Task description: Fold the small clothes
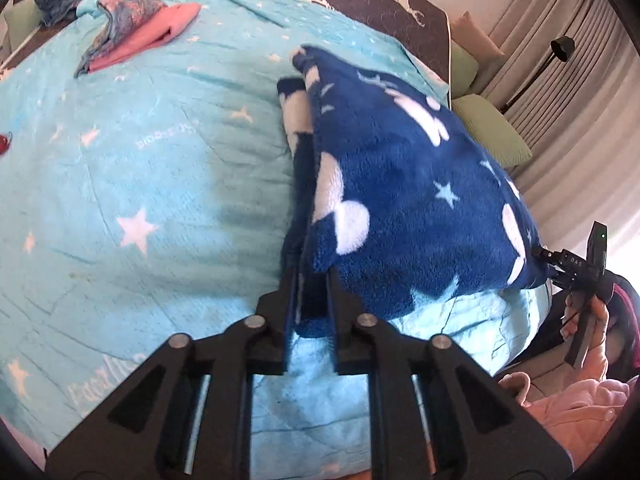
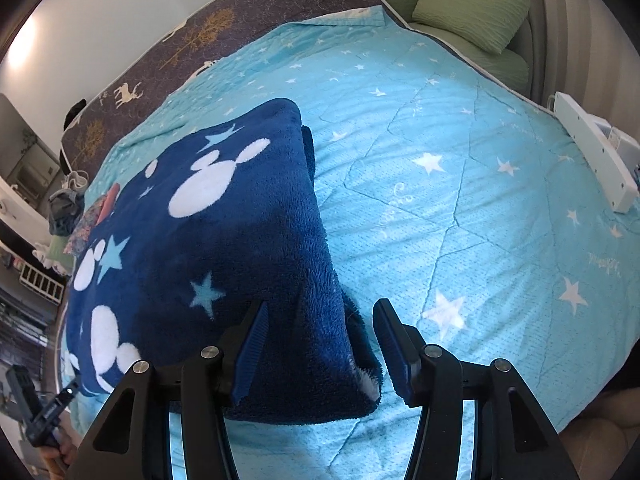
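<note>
A star-printed turquoise quilt [image 2: 460, 184] covers the bed. The left gripper [image 1: 310, 280] pinches the navy fleece garment's [image 1: 400, 184] edge — jaws nearly together. The right gripper [image 2: 320, 344] straddles its corner, jaws wide apart.

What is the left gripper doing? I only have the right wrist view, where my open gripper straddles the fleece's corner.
Observer: The left gripper is shut on the fleece's edge, with fabric pinched between its fingers.
Operator: Is anything under that edge?
Observer: Yes, a navy-and-white striped layer sticks out beneath it on that side.
Operator: Anything else on the blanket over there?
Observer: A folded pink cloth lies farther off on the blanket, apart from the fleece.
</note>
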The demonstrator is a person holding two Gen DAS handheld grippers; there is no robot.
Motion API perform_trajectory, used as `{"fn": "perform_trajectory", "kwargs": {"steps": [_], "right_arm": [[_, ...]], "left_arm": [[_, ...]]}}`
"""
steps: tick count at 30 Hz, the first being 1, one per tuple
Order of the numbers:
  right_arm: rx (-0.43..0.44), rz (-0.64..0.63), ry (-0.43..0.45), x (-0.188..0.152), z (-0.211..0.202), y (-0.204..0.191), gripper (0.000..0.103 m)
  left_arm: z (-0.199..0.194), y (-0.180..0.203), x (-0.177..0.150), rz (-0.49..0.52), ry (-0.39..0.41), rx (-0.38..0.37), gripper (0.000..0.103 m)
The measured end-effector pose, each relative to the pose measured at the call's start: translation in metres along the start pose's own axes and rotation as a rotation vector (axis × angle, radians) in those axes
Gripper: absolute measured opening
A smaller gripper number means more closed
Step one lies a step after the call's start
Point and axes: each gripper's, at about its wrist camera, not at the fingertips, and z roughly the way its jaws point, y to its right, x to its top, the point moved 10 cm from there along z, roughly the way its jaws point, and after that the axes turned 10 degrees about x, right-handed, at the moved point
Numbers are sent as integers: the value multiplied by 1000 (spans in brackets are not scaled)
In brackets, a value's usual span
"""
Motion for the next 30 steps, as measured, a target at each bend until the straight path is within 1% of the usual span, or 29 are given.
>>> {"fn": "perform_trajectory", "kwargs": {"steps": [1, 3, 4, 5, 6, 7, 8, 9, 11, 12, 13, 14, 15, 16, 17, 19, 22, 24, 26, 27, 30], "right_arm": [[-12, -13, 3, 0, -2, -1, 55], [-45, -56, 30, 5, -9, -7, 55], [-53, -81, 55, 9, -14, -11, 55], [-49, -111, 80, 12, -19, -19, 55], [-38, -136, 99, 14, -23, -27, 47], [-19, -176, 115, 16, -26, -38, 25], [-12, -224, 113, 15, -25, -50, 15], [-11, -255, 109, 14, -24, -58, 10], [16, -310, 94, 9, -17, -76, 10], [25, -323, 80, 6, -11, -81, 10], [19, -327, 60, 3, -3, -81, 10], [-2, -317, 34, 0, 6, -76, 10], [-36, -292, -4, -5, 16, -63, 10], [-56, -269, -28, -9, 23, -52, 7], [-47, -240, -38, -13, 27, -40, 7], [-27, -218, -29, -18, 22, -32, 6], [-83, -299, -24, -19, 15, -38, 7], [-106, -331, -18, -15, 13, -44, 7], [-88, -352, 17, -6, 8, -55, 8], [-82, -356, 35, 0, 7, -59, 9], [-81, -363, 72, 17, 8, -63, 10]], "left_arm": [[-8, 0, 6, 20, 24, 31, 26], [-24, 2, 21, 67, 91, 94, 26], [-35, 4, 33, 86, 141, 119, 26], [-43, 8, 42, 94, 178, 120, 26], [-52, 19, 53, 94, 223, 82, 26], [-56, 27, 60, 93, 243, 44, 26], [-56, 40, 66, 99, 257, -6, 26], [-51, 52, 68, 111, 251, -40, 26], [-32, 69, 68, 139, 212, -67, 27], [-16, 74, 64, 155, 177, -65, 28], [7, 73, 57, 172, 126, -30, 28], [27, 67, 50, 182, 81, 39, 28], [42, 61, 44, 189, 65, 69, 27], [42, 59, 42, 180, 104, 28, 27], [38, 57, 41, 170, 112, 8, 27], [30, 52, 40, 131, 99, -4, 27], [21, 56, 42, 136, 92, 30, 27], [16, 63, 49, 155, 109, 62, 28], [10, 63, 62, 165, 145, 85, 41], [6, 65, 68, 164, 163, 93, 50], [8, 61, 79, 165, 177, 121, 51]]}}
